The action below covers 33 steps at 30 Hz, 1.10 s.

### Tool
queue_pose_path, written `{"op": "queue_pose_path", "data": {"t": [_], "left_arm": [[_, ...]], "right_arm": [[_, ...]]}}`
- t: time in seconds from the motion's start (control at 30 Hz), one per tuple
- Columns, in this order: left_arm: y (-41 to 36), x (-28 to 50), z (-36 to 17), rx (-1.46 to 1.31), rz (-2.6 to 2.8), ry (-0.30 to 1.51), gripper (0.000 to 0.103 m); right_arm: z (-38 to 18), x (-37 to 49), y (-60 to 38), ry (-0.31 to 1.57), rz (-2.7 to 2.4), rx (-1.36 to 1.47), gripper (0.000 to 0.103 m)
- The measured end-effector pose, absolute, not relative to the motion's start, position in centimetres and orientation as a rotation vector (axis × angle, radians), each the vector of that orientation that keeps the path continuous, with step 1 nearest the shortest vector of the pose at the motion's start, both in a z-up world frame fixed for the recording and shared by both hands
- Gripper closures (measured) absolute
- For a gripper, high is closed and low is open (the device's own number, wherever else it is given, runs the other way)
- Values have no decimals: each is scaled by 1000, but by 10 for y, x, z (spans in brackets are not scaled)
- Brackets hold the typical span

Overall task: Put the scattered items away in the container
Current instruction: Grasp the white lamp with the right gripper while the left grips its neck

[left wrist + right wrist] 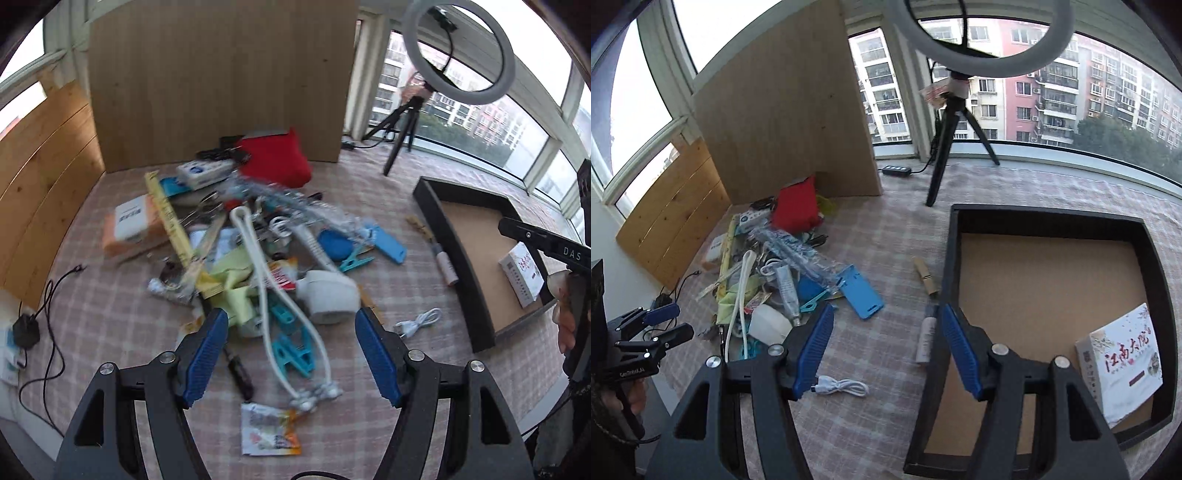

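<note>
A pile of scattered items (pixel 255 254) lies on the checked cloth: a red pouch (pixel 275 158), a white fan with a loop cord (pixel 328 297), teal clips (pixel 293 350), a blue phone case (pixel 862 293). My left gripper (pixel 291 350) is open and empty, hovering over the near side of the pile. A black tray with a brown floor (pixel 1045 288) sits at the right and holds a white booklet (pixel 1123 365). My right gripper (pixel 886 349) is open and empty, above the tray's left wall. A small tube (pixel 926 338) lies beside that wall.
A white coiled cable (pixel 842 387) lies on the cloth near the right gripper. A snack packet (pixel 267 430) lies by the left gripper. A ring light on a tripod (pixel 955 110) stands behind the tray. Wooden boards (pixel 218 81) stand at the back and left.
</note>
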<state>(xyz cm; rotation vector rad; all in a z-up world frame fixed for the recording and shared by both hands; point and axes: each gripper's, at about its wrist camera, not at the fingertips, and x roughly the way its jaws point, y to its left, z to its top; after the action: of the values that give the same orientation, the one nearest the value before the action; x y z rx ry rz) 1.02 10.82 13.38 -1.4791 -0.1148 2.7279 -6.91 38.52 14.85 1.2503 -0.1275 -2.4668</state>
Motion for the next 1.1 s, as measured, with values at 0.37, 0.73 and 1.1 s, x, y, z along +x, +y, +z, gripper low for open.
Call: {"op": "queue_pose_path", "data": {"t": [0.37,0.73,1.1], "left_arm": [[97,31,98,-1571,2641,-219,35],[97,12,60,-1678,2525,-326,57],[102,-8,45,-1741,2480,-314,69]], "right_arm": [[109,-58,274,152,-2163,1257,42],[66,-71,223,405,-2043,1277,42],[47,-81,205,531,-2023,1254,42]]}}
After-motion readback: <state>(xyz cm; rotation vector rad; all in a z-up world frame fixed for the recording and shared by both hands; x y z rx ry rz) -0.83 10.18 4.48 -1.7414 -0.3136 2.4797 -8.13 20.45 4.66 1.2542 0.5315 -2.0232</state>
